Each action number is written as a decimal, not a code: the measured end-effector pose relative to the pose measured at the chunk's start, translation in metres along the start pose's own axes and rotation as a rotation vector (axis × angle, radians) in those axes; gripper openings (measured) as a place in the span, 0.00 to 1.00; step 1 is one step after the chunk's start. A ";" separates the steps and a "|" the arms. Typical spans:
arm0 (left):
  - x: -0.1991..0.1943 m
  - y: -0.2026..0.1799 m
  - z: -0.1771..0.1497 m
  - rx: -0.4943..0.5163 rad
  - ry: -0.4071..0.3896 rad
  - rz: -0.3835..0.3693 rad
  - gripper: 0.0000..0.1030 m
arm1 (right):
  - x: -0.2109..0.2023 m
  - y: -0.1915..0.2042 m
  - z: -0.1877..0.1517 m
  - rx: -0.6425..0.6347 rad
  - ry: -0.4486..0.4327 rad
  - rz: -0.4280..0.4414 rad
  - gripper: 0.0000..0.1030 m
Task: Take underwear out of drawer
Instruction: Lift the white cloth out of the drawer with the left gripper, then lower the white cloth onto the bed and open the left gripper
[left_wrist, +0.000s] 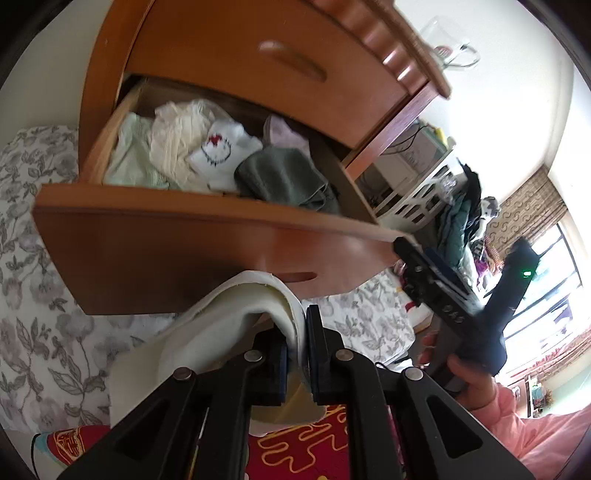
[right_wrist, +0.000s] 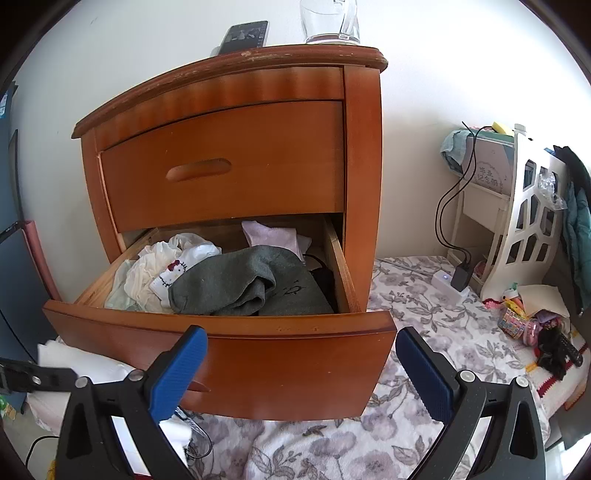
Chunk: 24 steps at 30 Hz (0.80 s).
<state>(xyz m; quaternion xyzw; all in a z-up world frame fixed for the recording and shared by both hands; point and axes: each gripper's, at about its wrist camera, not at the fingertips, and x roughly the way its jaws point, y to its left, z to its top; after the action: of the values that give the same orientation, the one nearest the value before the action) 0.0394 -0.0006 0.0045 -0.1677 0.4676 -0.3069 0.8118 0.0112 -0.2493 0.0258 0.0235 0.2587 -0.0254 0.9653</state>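
Observation:
The wooden nightstand's lower drawer (right_wrist: 236, 354) stands pulled out. Inside lie a grey garment (right_wrist: 251, 284), a white piece with a cat print (right_wrist: 173, 275), cream and mint-green pieces at the left, and a lilac one (right_wrist: 269, 236) at the back. My left gripper (left_wrist: 301, 325) is shut on a cream-white piece of underwear (left_wrist: 236, 314), which hangs in front of and below the drawer front. My right gripper (right_wrist: 301, 354) is open just in front of the drawer front, with nothing between its blue pads (right_wrist: 181, 373).
A glass mug (right_wrist: 330, 22) and a phone (right_wrist: 245, 35) sit on top of the nightstand. To the right are a white openwork shelf (right_wrist: 524, 229), a charger with cables (right_wrist: 458, 280) and small clutter. A floral sheet (right_wrist: 424, 369) covers the surface below.

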 end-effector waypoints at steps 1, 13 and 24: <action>0.004 0.000 -0.001 0.005 0.010 0.005 0.08 | 0.000 0.000 0.000 0.000 0.001 0.000 1.00; 0.035 0.010 -0.005 -0.040 0.079 0.086 0.27 | 0.002 0.000 -0.001 -0.003 0.012 0.000 1.00; 0.013 0.022 -0.006 -0.088 0.035 0.119 0.56 | 0.004 0.005 -0.003 -0.016 0.022 0.007 1.00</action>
<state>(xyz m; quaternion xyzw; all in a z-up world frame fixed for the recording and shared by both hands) 0.0472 0.0077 -0.0197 -0.1699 0.5038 -0.2400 0.8122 0.0131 -0.2443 0.0214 0.0169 0.2692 -0.0196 0.9627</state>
